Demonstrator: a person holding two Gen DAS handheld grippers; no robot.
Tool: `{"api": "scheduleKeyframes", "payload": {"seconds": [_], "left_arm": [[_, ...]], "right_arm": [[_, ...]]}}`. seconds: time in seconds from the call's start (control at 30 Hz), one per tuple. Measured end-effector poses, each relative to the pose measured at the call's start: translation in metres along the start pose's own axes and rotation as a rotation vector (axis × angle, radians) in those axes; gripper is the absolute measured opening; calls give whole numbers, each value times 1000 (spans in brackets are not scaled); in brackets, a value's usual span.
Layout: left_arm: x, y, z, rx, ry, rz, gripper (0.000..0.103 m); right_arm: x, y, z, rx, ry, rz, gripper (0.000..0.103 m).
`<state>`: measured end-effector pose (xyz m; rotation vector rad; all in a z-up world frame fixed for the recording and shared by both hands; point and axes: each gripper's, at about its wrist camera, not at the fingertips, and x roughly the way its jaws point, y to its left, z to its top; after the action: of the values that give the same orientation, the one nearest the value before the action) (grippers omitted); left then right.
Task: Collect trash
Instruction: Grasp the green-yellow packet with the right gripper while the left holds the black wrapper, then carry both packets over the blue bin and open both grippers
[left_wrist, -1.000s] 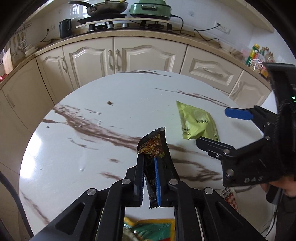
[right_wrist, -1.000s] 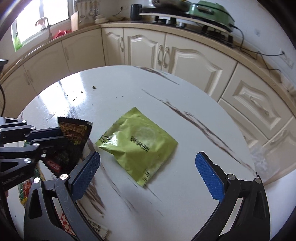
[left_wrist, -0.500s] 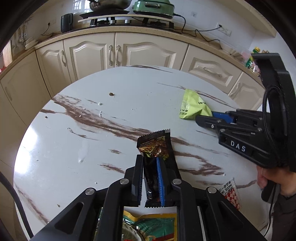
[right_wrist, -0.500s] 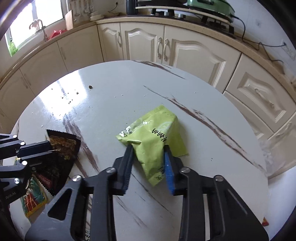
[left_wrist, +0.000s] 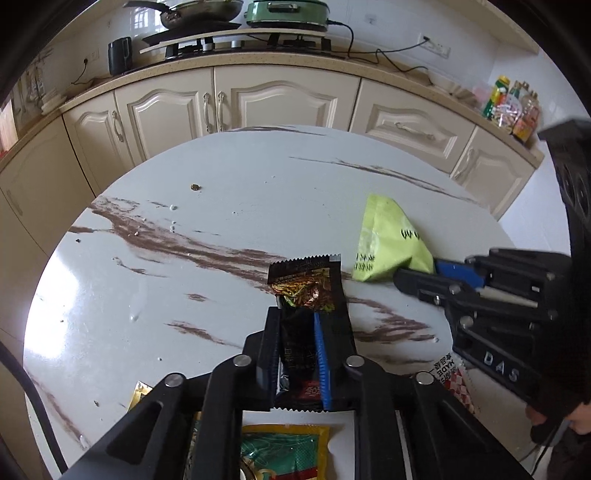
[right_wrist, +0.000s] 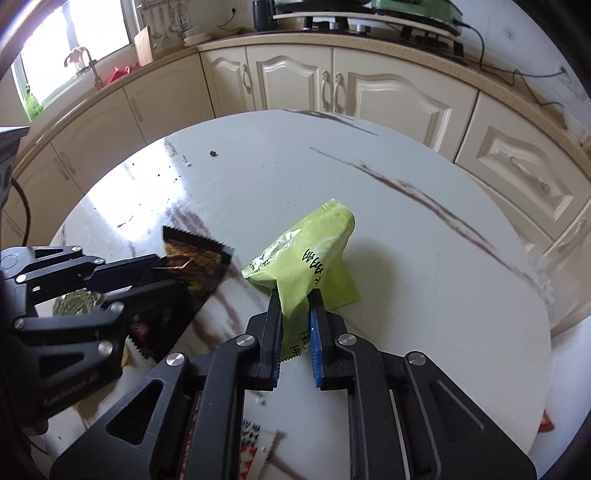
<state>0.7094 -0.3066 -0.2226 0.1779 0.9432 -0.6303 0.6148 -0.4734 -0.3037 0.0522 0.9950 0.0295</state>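
My left gripper (left_wrist: 295, 317) is shut on a black snack wrapper (left_wrist: 306, 288) and holds it above the round marble table (left_wrist: 221, 221). My right gripper (right_wrist: 295, 299) is shut on a lime-green packet (right_wrist: 314, 254), whose free end lifts off the table. The green packet also shows in the left wrist view (left_wrist: 388, 240), with the right gripper (left_wrist: 413, 275) pinching its near corner. The black wrapper (right_wrist: 192, 258) and the left gripper (right_wrist: 166, 266) show at the left of the right wrist view.
A green and yellow packet (left_wrist: 284, 454) lies under my left gripper. A red-checked wrapper (left_wrist: 454, 376) lies near the table's front right. Small crumbs (left_wrist: 195, 187) dot the far left. Cream kitchen cabinets (left_wrist: 258, 99) curve behind the table.
My right gripper moved onto the green packet, shut on it and lifted its near end, folding it. My left gripper kept hold of the black wrapper and barely moved.
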Motion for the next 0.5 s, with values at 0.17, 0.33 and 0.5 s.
{"api": "scheduleKeyframes", "payload": {"seconds": [0.17, 0.33, 0.5], "left_arm": [[-15, -4, -6, 10, -30, -25, 1], [-41, -2, -13, -4, -80, -55, 1], [-88, 20, -21, -24, -148, -77, 1]], "right_arm": [[-11, 12, -9, 4, -16, 14, 13], [-31, 30, -8, 2, -57, 28, 13], [-56, 47, -7, 9, -98, 37, 13]]}}
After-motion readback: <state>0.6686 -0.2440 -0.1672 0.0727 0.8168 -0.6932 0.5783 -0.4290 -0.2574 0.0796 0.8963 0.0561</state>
